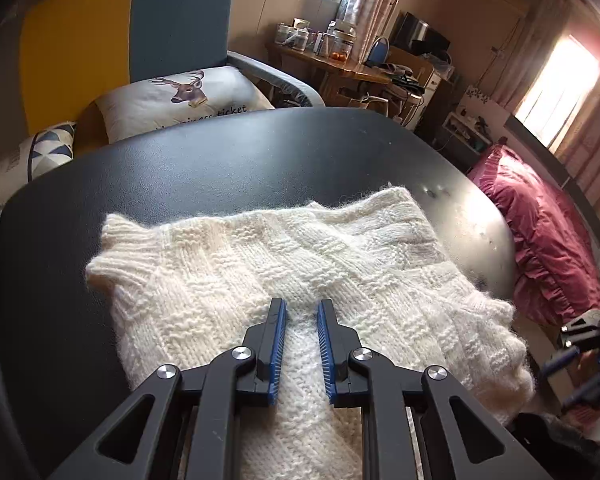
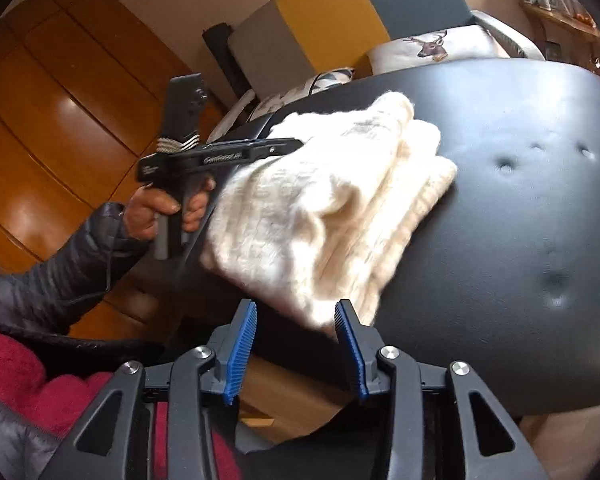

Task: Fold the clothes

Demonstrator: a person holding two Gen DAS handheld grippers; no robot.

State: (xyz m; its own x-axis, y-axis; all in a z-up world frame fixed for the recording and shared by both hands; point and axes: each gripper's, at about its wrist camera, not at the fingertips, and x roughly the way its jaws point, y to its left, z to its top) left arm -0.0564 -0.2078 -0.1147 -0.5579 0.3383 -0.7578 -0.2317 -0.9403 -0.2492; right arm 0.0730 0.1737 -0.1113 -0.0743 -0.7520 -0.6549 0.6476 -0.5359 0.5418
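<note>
A cream knitted sweater (image 1: 284, 264) lies folded in layers on the black padded table (image 1: 220, 160). My left gripper (image 1: 301, 307) hovers just over the sweater's near part, jaws a little apart with knit showing between them, gripping nothing. In the right wrist view the sweater (image 2: 320, 208) is a thick folded stack near the table's (image 2: 500, 220) left edge. My right gripper (image 2: 296, 308) is open and empty, just short of the stack's near corner. The left gripper (image 2: 236, 154) shows there from the side, held in a hand at the sweater's left end.
A yellow and teal armchair (image 1: 132, 40) with a deer cushion (image 1: 180, 96) stands behind the table. A red bedspread (image 1: 540, 248) lies to the right. A cluttered wooden desk (image 1: 340, 64) is at the back. Wooden cabinets (image 2: 60, 120) stand at the left.
</note>
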